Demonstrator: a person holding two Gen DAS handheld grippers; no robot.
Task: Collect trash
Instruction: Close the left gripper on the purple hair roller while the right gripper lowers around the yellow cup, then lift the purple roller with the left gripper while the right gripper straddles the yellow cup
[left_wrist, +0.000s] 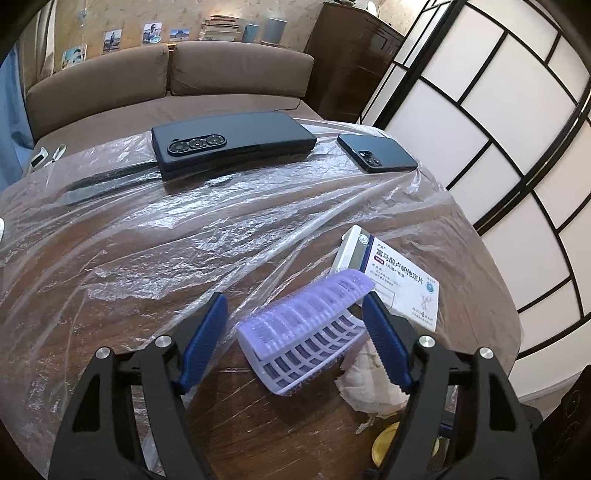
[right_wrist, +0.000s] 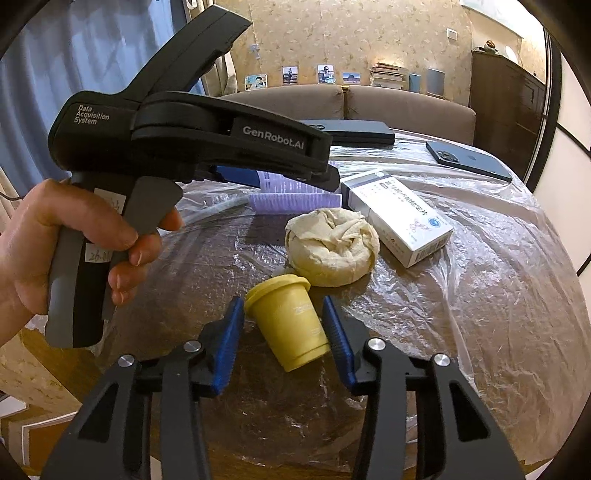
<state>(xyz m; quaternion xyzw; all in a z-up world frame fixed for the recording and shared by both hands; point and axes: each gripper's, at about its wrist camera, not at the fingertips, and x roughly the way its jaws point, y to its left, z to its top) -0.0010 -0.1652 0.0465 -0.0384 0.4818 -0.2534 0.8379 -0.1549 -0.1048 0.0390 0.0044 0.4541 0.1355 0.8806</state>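
A folded lilac plastic blister sheet (left_wrist: 295, 332) lies on the plastic-covered table (left_wrist: 147, 258), between the blue pads of my left gripper (left_wrist: 293, 299). The right pad (left_wrist: 380, 332) touches its raised flap, while a gap shows at the left pad, so the gripper is open. A crumpled tissue wad (right_wrist: 332, 247) sits just right of the sheet. My right gripper (right_wrist: 282, 302) is shut on a small yellow cup (right_wrist: 288, 325) that lies tilted on the table. A hand (right_wrist: 55, 240) holds the left gripper's black body at upper left in the right wrist view.
A white medicine box (left_wrist: 399, 280) lies beside the tissue. Two dark phones (left_wrist: 229, 144) (left_wrist: 376, 153) rest at the table's far side, with a brown sofa (left_wrist: 166, 77) behind. A panelled screen (left_wrist: 498, 129) stands to the right.
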